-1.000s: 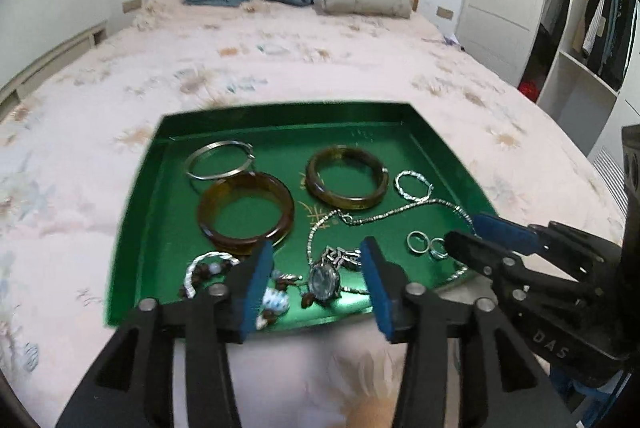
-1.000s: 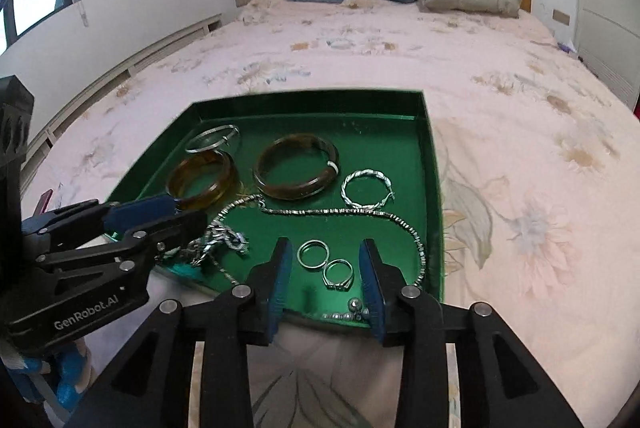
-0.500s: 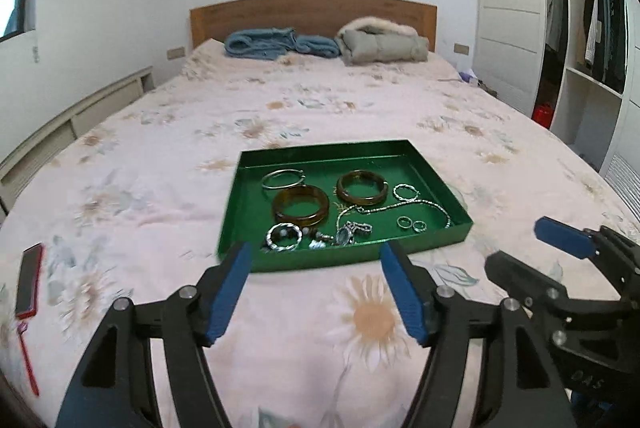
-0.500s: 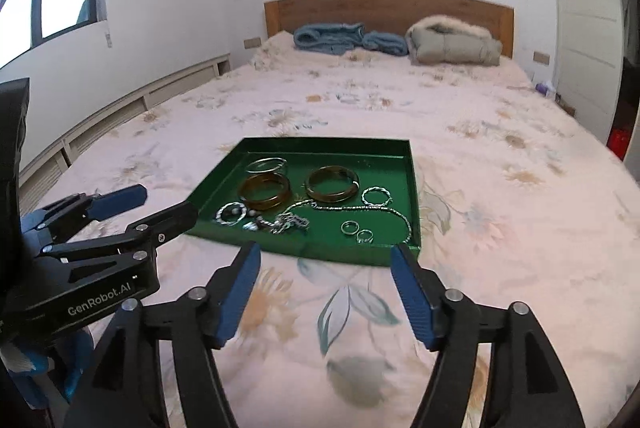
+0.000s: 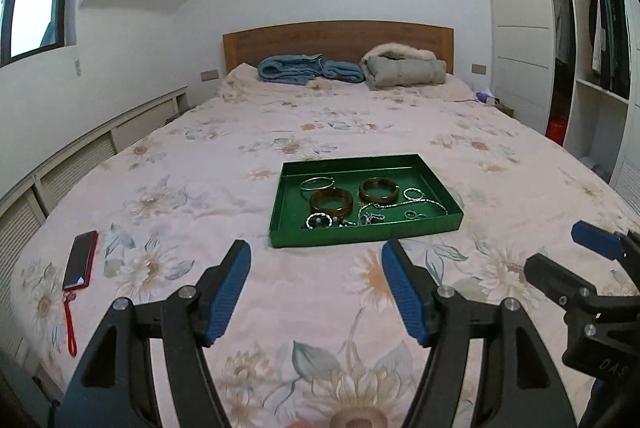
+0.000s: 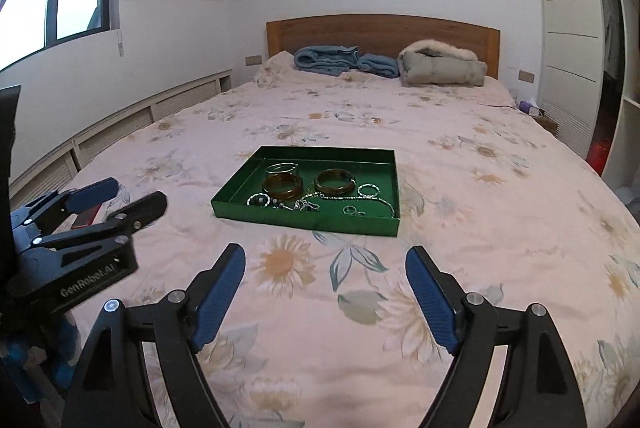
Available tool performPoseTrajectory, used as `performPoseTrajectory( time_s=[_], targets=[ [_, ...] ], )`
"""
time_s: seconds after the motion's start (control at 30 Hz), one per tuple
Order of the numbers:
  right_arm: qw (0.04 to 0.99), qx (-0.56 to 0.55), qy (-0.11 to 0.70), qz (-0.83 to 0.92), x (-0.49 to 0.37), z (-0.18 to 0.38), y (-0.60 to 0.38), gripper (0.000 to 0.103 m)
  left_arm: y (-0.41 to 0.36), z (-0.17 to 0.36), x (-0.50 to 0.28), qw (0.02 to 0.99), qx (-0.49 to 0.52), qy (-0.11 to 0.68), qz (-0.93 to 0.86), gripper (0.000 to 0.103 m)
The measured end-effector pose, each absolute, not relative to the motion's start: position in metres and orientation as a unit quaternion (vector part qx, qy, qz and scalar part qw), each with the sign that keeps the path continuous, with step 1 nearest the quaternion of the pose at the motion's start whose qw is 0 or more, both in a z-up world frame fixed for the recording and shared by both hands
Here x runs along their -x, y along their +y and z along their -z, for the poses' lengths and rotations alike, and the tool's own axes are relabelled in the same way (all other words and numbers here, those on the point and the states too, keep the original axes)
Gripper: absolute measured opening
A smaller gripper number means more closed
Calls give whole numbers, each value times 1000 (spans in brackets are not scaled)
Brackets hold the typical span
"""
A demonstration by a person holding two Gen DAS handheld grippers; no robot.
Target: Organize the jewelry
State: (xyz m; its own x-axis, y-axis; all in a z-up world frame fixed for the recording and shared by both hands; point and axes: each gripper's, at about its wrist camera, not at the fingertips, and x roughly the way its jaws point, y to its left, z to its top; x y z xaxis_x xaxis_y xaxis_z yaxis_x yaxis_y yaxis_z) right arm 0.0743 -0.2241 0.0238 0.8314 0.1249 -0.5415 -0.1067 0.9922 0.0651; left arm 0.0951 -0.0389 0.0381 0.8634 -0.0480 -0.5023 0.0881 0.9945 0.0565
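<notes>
A green tray (image 5: 360,238) lies on the flowered bedspread and also shows in the right wrist view (image 6: 304,222). In it lie two brown bangles (image 5: 331,202) (image 5: 378,189), a silver hoop (image 5: 318,183), a silver chain necklace (image 5: 416,203), small rings (image 5: 414,215) and a beaded bracelet (image 5: 319,220). My left gripper (image 5: 316,268) is open and empty, well short of the tray. My right gripper (image 6: 326,268) is open and empty too, also short of the tray. Each gripper shows at the edge of the other's view.
A red phone (image 5: 80,260) with a red strap lies on the bed at the left. A blue blanket (image 5: 308,68) and a grey coat (image 5: 404,66) lie by the wooden headboard. An open wardrobe (image 5: 592,68) stands at the right.
Both grippers have pulled back and up from the tray and opened wider. The tray now looks small and far ahead. The jewelry has not moved.
</notes>
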Motion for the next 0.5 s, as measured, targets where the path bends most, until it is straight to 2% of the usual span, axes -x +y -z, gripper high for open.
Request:
performPoseTrajectory(
  time_s=[0.5],
  targets=[
    [962, -22, 269, -31, -34, -20, -245, 87, -32, -43, -58, 970, -49, 238, 20, 70]
  ],
)
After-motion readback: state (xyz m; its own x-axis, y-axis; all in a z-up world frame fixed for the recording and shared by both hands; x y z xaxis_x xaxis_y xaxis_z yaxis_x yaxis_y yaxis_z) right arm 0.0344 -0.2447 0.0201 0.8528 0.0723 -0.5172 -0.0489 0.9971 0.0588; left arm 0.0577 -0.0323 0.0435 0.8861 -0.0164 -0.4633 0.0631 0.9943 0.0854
